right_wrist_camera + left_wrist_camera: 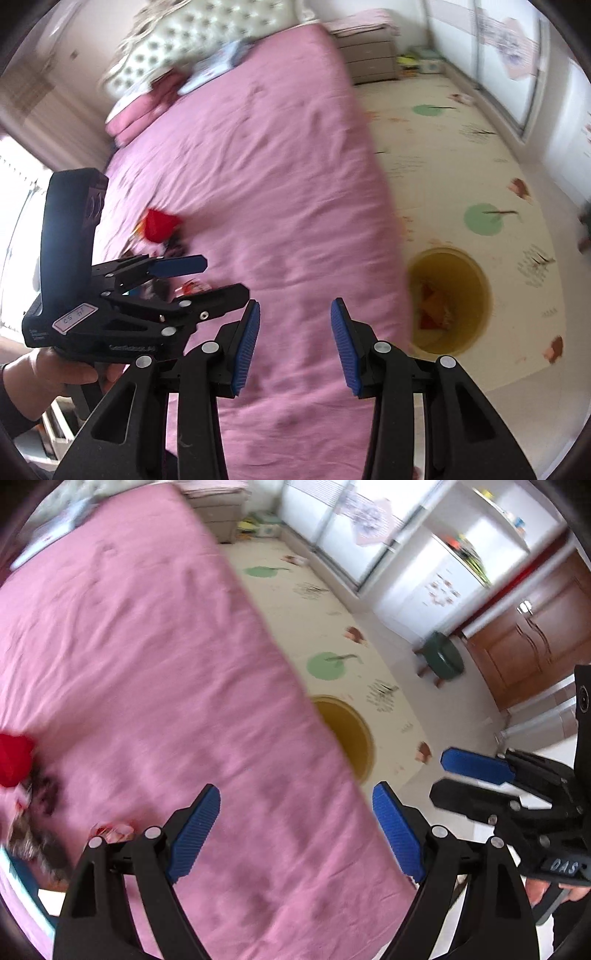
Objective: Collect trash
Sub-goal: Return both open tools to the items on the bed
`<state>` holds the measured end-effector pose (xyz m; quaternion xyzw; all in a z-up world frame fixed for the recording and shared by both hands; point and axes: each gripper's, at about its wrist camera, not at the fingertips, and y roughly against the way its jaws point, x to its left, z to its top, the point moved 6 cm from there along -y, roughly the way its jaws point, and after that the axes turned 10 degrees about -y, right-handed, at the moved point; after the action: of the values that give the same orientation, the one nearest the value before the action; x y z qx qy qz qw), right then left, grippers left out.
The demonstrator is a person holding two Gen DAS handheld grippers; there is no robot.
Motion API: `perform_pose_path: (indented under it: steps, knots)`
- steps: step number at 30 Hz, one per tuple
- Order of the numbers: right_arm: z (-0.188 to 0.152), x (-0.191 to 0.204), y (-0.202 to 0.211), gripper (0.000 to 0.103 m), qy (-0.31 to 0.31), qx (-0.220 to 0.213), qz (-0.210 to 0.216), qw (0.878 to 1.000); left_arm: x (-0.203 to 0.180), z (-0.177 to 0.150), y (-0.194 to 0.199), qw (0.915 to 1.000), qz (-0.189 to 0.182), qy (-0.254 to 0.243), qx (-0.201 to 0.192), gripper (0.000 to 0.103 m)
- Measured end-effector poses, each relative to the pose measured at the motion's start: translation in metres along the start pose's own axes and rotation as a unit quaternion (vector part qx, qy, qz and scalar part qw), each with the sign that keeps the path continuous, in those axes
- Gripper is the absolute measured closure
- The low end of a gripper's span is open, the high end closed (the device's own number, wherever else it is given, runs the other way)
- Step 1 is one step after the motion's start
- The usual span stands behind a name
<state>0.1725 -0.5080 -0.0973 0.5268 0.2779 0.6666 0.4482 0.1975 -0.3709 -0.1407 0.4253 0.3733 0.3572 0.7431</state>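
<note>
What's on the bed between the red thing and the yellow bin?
Only bare pink sheet lies between the red thing and the yellow bin, which stands on the floor beside the bed. The right wrist view shows it.

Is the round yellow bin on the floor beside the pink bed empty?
Not empty. The right wrist view looks into the round yellow bin and shows red-orange and pale scraps lying at its bottom.

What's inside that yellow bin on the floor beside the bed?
In the right wrist view, the yellow bin holds red and orange scraps against its near side. The pink bedspread covers the bin's left edge, so anything there, or under the scraps, is hidden.
</note>
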Motion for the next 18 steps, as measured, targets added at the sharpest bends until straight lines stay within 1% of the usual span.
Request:
perform_pose_path:
  steps: [3,7,8,10,14,18]
  knots:
    - [-0.012,0.04,-0.024,0.063,0.025,0.026,0.019,0.999,0.036,-0.027,0.022,0.9993,0.022,0.031,-0.005,0.019]
    - [-0.029,0.093,-0.053,0.063,0.065,0.052,0.033,0.996,0.087,-0.065,0.046,0.9957,0.044,0.081,-0.007,0.019]
    - [-0.034,0.108,-0.061,0.063,0.078,0.059,0.035,0.995,0.105,-0.079,0.053,0.9937,0.052,0.099,-0.008,0.019]
    - [-0.044,0.132,-0.075,0.063,0.099,0.073,0.041,0.992,0.123,-0.097,0.061,0.991,0.064,0.118,-0.007,0.019]
    - [-0.064,0.181,-0.105,0.063,0.148,0.099,0.048,0.983,0.172,-0.14,0.081,0.9819,0.09,0.167,-0.01,0.019]
    - [-0.082,0.217,-0.131,0.063,0.188,0.119,0.048,0.974,0.208,-0.176,0.093,0.9742,0.117,0.193,-0.008,0.019]
